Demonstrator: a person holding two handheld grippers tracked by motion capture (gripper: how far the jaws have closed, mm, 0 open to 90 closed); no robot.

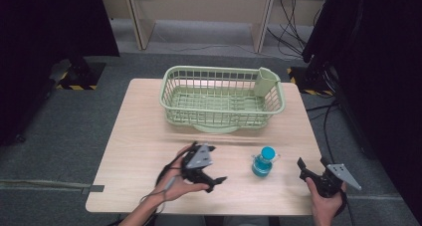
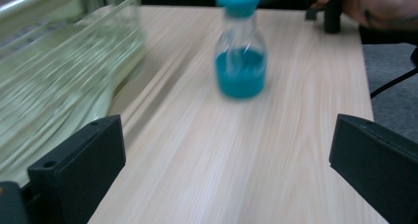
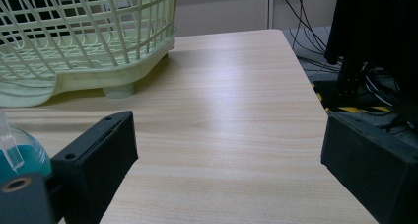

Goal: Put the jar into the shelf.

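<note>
A basket (image 1: 222,99) and a bottle (image 1: 263,162) are being carried by the pale wooden counter (image 1: 144,136). The basket is being kept at the far edge, the bottle upright nearer, well apart from it.

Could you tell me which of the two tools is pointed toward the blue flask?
The left tool: the flask stands ahead between its open jaws, while the right tool faces the basket.

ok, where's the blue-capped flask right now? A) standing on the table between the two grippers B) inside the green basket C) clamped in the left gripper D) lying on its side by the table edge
A: the flask stands upright on the table, between the left gripper and the right gripper, both open and apart from it; the basket sits behind it.
</note>
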